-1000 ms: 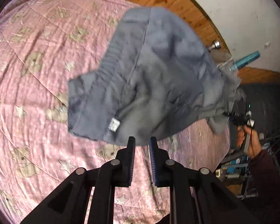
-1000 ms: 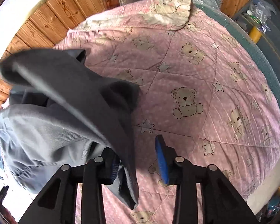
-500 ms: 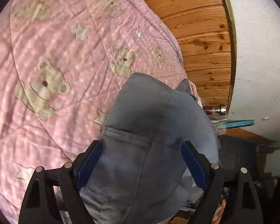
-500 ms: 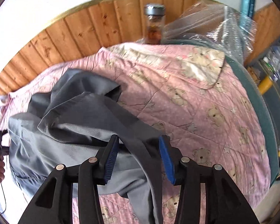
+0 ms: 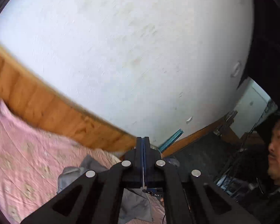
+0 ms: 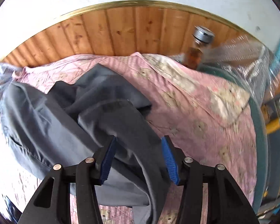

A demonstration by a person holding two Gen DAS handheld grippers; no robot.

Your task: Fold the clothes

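The grey garment (image 6: 69,115) lies crumpled on the pink teddy-bear quilt (image 6: 205,115). One fold runs up between the blue pads of my right gripper (image 6: 138,140), which stands open around it. In the left wrist view my left gripper (image 5: 143,140) is shut and tilted up at the white wall. Grey cloth (image 5: 72,175) shows just under and left of its fingers, and more of it hangs directly below the jaws. A pale sliver sits between the pads. The pink quilt (image 5: 18,149) is at the lower left.
Wooden panelling (image 6: 121,31) backs the bed below a white wall. A bottle with a metal cap (image 6: 199,43) and clear plastic wrap (image 6: 242,59) stand at the far right corner. A person (image 5: 278,158) is at the right edge, beside dark clutter.
My left gripper was wide open over the garment; it has shut and swung up towards the wall. The right gripper has opened wider and dropped closer to the cloth.
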